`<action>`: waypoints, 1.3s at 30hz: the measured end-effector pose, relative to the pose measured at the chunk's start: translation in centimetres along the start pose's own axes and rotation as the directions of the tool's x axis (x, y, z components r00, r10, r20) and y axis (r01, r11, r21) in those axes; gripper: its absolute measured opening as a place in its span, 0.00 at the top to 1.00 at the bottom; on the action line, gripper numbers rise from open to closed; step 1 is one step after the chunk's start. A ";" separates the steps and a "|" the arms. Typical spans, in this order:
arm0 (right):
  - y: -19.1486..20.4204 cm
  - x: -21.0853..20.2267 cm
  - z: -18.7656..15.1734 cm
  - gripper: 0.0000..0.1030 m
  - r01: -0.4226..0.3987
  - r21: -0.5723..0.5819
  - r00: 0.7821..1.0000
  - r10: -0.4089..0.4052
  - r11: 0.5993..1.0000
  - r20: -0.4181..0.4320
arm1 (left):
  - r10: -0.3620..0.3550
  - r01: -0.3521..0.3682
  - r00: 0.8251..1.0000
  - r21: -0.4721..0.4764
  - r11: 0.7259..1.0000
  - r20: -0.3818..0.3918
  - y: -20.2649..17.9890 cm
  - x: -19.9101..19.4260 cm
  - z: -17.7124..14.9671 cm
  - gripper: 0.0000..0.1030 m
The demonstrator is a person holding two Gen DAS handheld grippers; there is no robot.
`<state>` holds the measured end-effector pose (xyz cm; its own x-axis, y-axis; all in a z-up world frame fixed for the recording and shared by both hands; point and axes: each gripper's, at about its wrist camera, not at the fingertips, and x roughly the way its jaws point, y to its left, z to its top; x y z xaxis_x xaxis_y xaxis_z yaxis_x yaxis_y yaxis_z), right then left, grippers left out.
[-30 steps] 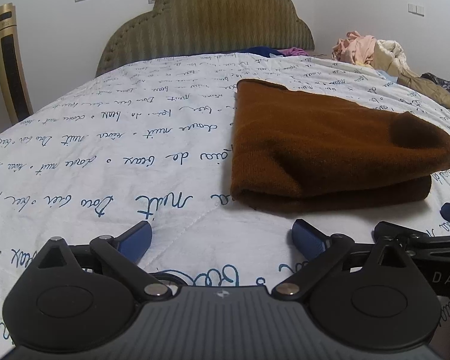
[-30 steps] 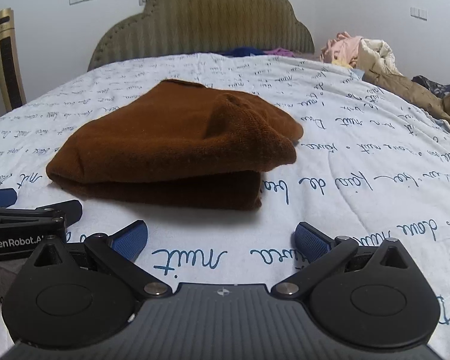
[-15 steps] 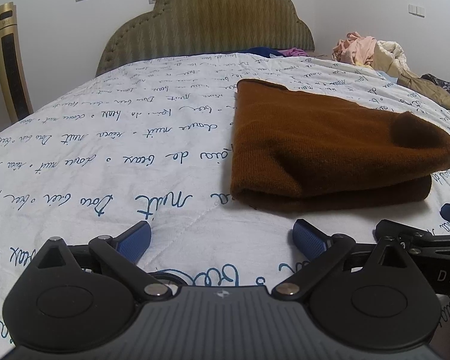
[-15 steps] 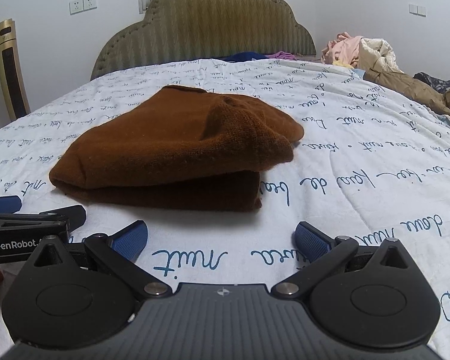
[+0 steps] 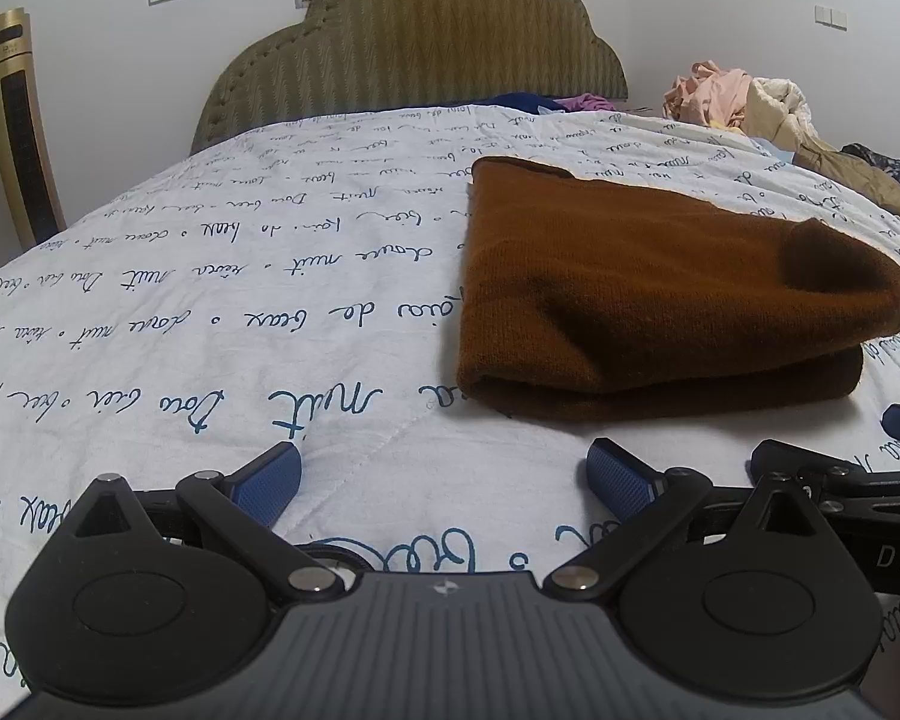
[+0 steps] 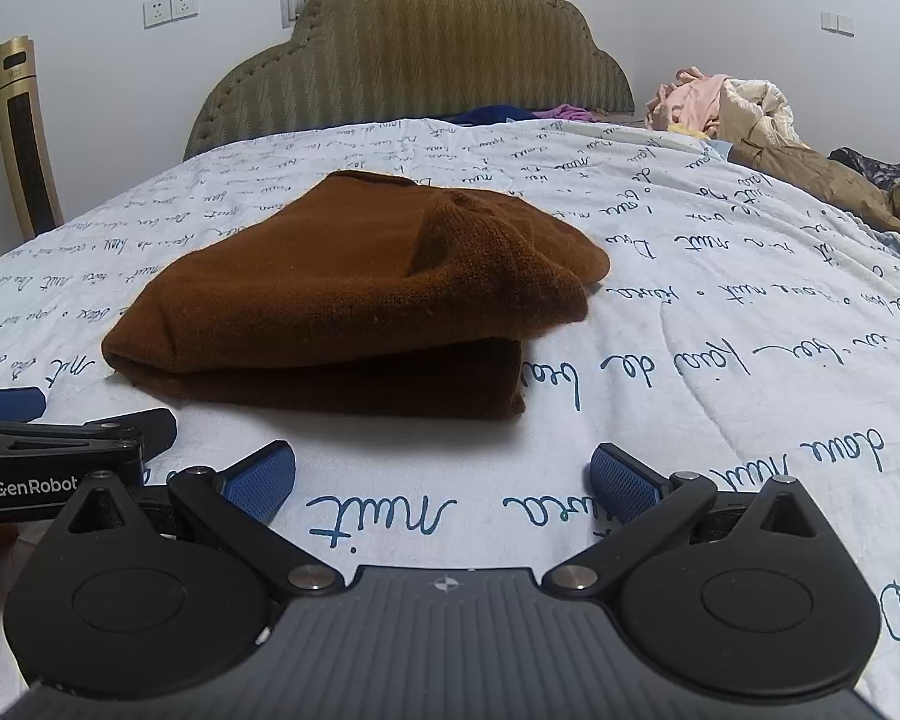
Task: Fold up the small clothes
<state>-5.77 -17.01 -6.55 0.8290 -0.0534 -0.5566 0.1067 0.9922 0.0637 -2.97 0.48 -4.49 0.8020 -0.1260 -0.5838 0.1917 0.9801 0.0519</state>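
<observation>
- Brown knit garment (image 6: 354,306), already doubled over, lies on the bed (image 6: 720,324), its long axis running left to right across both claws.
- Right claw (image 6: 443,480) sits nearer, the garment ahead and slightly left.
- Left claw (image 5: 444,480) has the garment ahead to its right.
- Both claws gape wide, holding nothing.

"GenRobot" marks the left gripper (image 6: 54,420); the bedspread (image 6: 720,312) reads "nuit".

The right gripper (image 6: 443,483) has lifted and tipped back a little — the folded brown garment (image 6: 354,306) sits lower in its view, the headboard (image 6: 408,54) fuller — while nothing else has shifted.
</observation>
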 end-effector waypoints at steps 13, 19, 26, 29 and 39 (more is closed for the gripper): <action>-0.6 -0.2 0.2 0.00 -0.002 0.038 1.000 0.002 0.999 -0.023 | -0.045 0.043 0.998 -0.035 0.998 -0.046 1.0 -1.0 1.3 0.01; -0.7 -1.0 0.9 0.00 -0.032 0.048 0.997 0.035 0.998 -0.069 | 0.007 -0.008 0.999 -0.020 1.000 -0.051 1.3 -2.0 2.7 0.01; -2.5 -3.8 1.8 0.00 -0.167 0.255 0.981 0.186 0.952 -0.054 | 0.026 -0.031 0.996 -0.063 0.998 -0.089 2.4 -2.0 2.7 0.01; -2.1 -5.1 2.3 0.00 -0.138 0.232 0.988 0.150 0.963 -0.031 | 0.043 -0.049 0.995 -0.069 0.996 -0.088 2.7 -2.2 2.6 0.01; -0.2 -5.4 2.6 0.00 -0.068 0.078 0.997 0.069 0.995 -0.016 | 0.057 -0.061 0.994 -0.054 0.997 -0.089 2.8 -2.3 2.5 0.01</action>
<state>-8.87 -17.24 -1.42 0.8254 0.0175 -0.5643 0.0923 0.9819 0.1656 -2.87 3.09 -0.97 0.7582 -0.0563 -0.6496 0.1113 0.9928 0.0440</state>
